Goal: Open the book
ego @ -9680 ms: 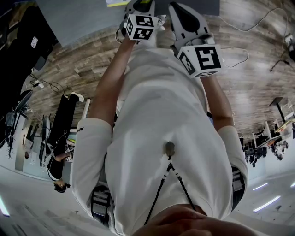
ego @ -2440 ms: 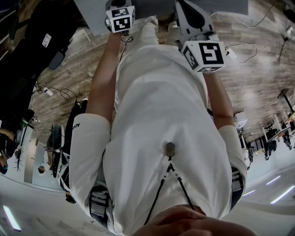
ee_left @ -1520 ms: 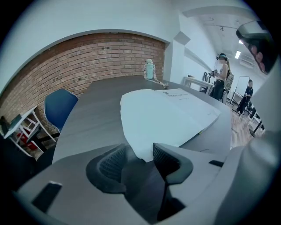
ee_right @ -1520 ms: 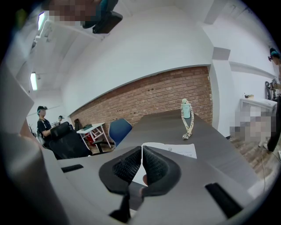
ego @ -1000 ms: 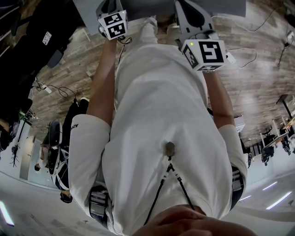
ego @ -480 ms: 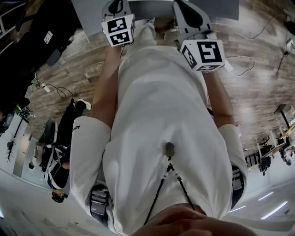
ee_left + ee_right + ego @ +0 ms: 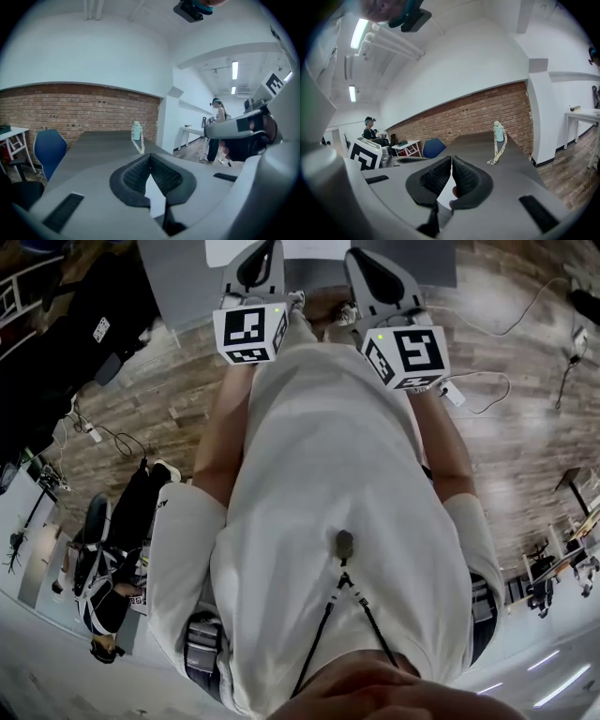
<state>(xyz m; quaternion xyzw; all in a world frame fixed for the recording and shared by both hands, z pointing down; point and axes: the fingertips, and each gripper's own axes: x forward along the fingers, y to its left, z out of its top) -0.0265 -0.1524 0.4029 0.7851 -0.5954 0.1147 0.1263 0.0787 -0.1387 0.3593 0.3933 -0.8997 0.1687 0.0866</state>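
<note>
Book: not identifiable with certainty; a white patch (image 7: 314, 247) on the grey bench (image 7: 178, 282), just beyond both tools, may be it. A stiff cover over thin, easily creased pages is expected, best taken at the free edge. The left hand-held gripper (image 7: 151, 157) and right hand-held gripper (image 7: 451, 159) are clenched, nothing grasped. A mint bottle (image 7: 136, 131) stands farther off, contents hidden.
</note>
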